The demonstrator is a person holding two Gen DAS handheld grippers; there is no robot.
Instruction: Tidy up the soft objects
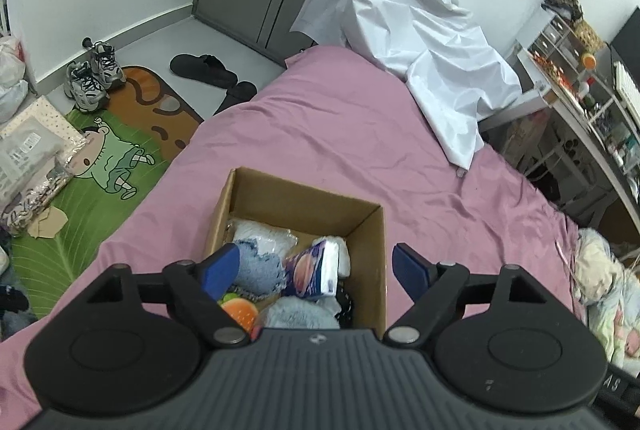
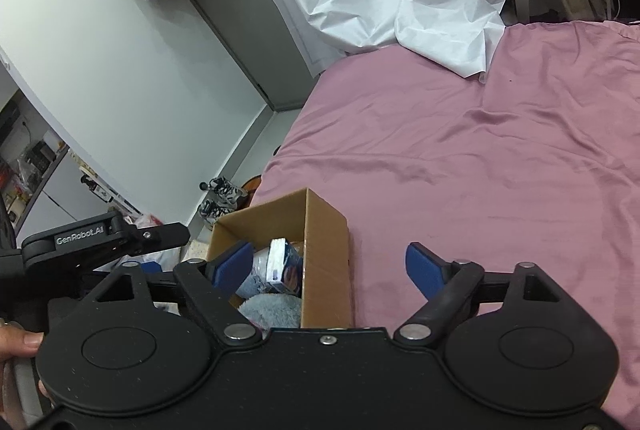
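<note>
Over the cardboard box (image 1: pixel 298 226) on the pink bed (image 1: pixel 340 133), the left gripper (image 1: pixel 310 268) hangs with jaws wide and empty, a likely sign the load is dropped. Inside the box: tissue pack (image 1: pixel 316 272), blue fluffy cloth (image 1: pixel 260 266), burger toy (image 1: pixel 238 312). From the right wrist view, the right gripper (image 2: pixel 328 270) is just beside the box's near corner, jaws wide, nothing held.
</note>
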